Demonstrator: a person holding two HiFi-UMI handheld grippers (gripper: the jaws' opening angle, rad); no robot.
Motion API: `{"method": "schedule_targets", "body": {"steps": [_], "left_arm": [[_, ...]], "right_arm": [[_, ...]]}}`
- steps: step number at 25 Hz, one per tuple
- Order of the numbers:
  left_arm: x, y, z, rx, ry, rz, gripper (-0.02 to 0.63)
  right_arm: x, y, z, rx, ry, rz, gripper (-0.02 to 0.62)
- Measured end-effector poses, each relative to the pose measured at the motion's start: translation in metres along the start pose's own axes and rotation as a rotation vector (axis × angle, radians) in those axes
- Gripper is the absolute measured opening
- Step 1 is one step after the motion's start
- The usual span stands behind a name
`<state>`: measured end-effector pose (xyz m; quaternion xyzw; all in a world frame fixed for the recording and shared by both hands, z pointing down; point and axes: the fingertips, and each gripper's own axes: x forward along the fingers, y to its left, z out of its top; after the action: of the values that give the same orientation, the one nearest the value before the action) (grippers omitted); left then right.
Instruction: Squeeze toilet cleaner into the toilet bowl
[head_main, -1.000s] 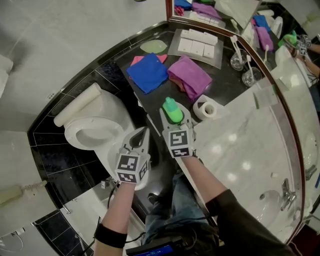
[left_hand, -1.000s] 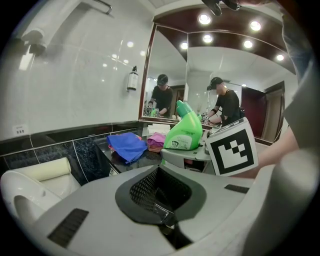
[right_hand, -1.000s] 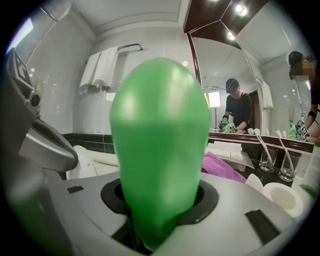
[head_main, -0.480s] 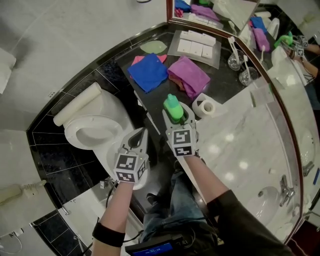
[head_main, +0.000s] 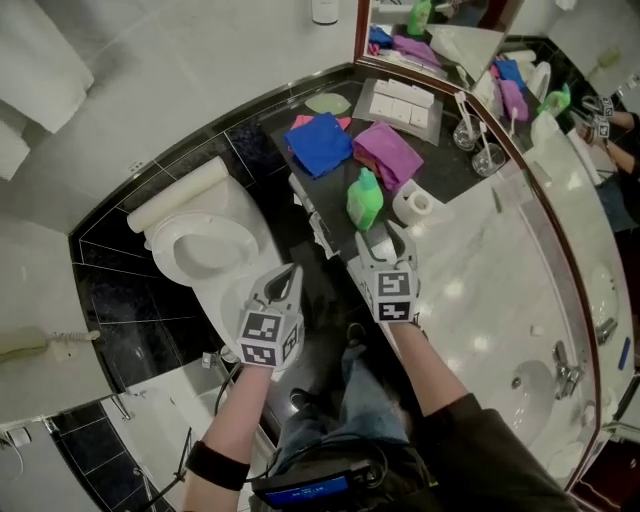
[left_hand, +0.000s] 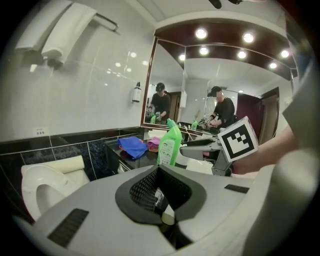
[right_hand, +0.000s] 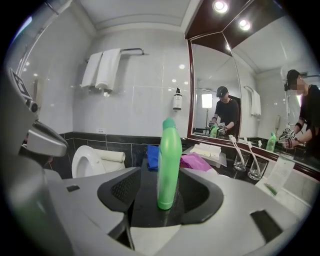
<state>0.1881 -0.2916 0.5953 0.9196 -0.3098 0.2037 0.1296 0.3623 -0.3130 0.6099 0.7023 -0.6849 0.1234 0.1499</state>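
The green toilet cleaner bottle (head_main: 365, 198) (right_hand: 169, 165) (left_hand: 170, 144) stands upright on the black counter (head_main: 340, 215), near its front edge. My right gripper (head_main: 386, 238) (right_hand: 162, 194) is open just behind the bottle. Its jaws have just been opening, and nothing lies between them; the bottle is a little beyond the fingertips. The left gripper (head_main: 284, 279) (left_hand: 159, 192) is shut and empty, hovering over the front of the white toilet (head_main: 200, 245) (left_hand: 37, 185) (right_hand: 85, 162). The toilet's seat is up and its bowl is open.
A blue cloth (head_main: 318, 143), a purple cloth (head_main: 388, 152) and a toilet paper roll (head_main: 415, 203) lie on the counter behind the bottle. A tray (head_main: 400, 97) and glasses with toothbrushes (head_main: 480, 150) stand by the mirror. The marble basin top (head_main: 500, 300) runs along the right.
The right gripper's jaws were around the bottle; now they have drawn back toward me and the bottle stands alone on the counter. The left gripper also pulled back, staying shut.
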Motion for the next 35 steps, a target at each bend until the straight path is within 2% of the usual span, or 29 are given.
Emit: {"method": "schedule_targets", "body": {"steps": [4, 8, 14, 18, 20, 26, 35], "left_arm": [[-0.065, -0.009, -0.004, 0.006, -0.020, -0.008, 0.005], [-0.136, -0.005, -0.020, 0.018, -0.041, 0.012, 0.005], [-0.238, 0.015, -0.050, 0.005, -0.051, 0.076, 0.005], [-0.290, 0.025, -0.069, -0.030, -0.053, 0.135, 0.005], [-0.312, 0.030, -0.078, -0.058, -0.061, 0.180, 0.005], [-0.344, 0.035, -0.085, -0.117, -0.070, 0.263, 0.005], [-0.353, 0.034, -0.098, -0.204, -0.083, 0.393, 0.005]], "right_arm": [[-0.052, 0.035, 0.008, 0.002, -0.008, 0.020, 0.242], [-0.099, 0.082, 0.004, -0.025, -0.011, 0.081, 0.208], [-0.164, 0.164, -0.004, -0.076, 0.003, 0.223, 0.143], [-0.199, 0.210, -0.001, -0.087, 0.034, 0.302, 0.051], [-0.210, 0.229, 0.002, -0.082, 0.054, 0.350, 0.025], [-0.223, 0.260, 0.009, -0.077, 0.082, 0.462, 0.014], [-0.225, 0.264, -0.010, -0.090, 0.116, 0.578, 0.014]]}}
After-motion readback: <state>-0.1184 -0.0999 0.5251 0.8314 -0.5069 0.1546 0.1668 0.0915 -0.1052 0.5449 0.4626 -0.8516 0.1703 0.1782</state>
